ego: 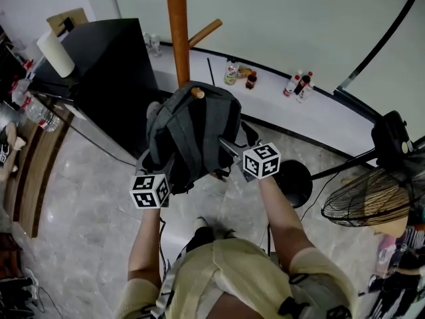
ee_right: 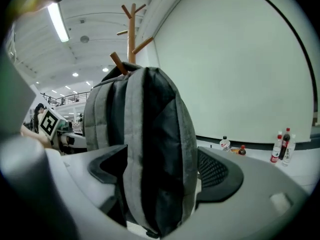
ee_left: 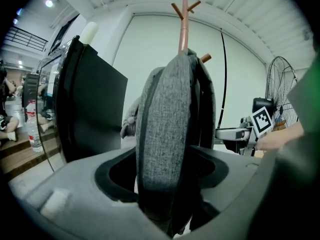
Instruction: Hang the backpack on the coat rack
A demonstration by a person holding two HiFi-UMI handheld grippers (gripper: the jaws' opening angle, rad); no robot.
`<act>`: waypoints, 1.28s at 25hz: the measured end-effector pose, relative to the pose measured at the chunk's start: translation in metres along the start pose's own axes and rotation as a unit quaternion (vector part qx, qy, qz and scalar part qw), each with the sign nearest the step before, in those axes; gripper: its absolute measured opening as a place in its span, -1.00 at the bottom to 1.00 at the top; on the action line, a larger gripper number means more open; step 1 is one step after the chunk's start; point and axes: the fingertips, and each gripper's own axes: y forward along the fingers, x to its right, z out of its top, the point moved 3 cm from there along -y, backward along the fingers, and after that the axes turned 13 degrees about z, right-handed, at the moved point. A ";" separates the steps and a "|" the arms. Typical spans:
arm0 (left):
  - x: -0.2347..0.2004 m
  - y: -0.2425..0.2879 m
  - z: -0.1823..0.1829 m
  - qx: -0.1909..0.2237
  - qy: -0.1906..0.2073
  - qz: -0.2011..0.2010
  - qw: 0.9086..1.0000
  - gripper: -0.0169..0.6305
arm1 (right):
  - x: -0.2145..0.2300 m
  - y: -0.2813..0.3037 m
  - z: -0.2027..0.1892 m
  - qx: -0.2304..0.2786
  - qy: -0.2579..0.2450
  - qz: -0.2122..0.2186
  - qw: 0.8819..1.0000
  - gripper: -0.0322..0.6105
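Observation:
A grey backpack (ego: 192, 131) hangs by its top loop from a wooden peg (ego: 197, 92) on the coat rack pole (ego: 177, 32). My left gripper (ego: 154, 169) sits at the bag's lower left and my right gripper (ego: 230, 147) at its right side. In the left gripper view the backpack (ee_left: 165, 134) stands edge-on between the wide jaws of the left gripper (ee_left: 162, 170), with a gap beside the pads. In the right gripper view the backpack (ee_right: 145, 144) fills the space between the spread jaws of the right gripper (ee_right: 160, 173), and the peg (ee_right: 118, 63) sticks out above it.
A black cabinet (ego: 109, 72) stands left of the rack with a paper roll (ego: 54, 53) on top. Several bottles (ego: 299, 84) line the white ledge by the wall. A floor fan (ego: 372, 201) stands at the right, and a black round base (ego: 292, 181) lies on the floor.

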 end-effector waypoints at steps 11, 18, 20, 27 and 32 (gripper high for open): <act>0.025 -0.055 0.011 0.041 -0.007 0.013 0.999 -0.03 | -0.041 -0.040 0.014 0.031 0.003 -0.008 0.999 0.19; 0.045 -0.090 0.013 0.062 -0.025 0.009 0.998 -0.10 | -0.058 -0.070 0.012 0.048 0.021 -0.013 0.999 0.08; 0.048 -0.099 0.012 0.065 -0.035 0.010 0.997 -0.20 | -0.063 -0.076 0.011 0.050 0.024 -0.014 0.998 0.02; 0.069 -0.128 0.017 0.080 -0.070 -0.012 0.994 -0.63 | -0.090 -0.092 0.012 0.048 0.016 0.004 0.999 -0.17; 0.078 -0.141 0.023 0.091 -0.090 -0.021 0.992 -0.75 | -0.103 -0.104 0.016 0.052 0.008 0.010 0.999 -0.25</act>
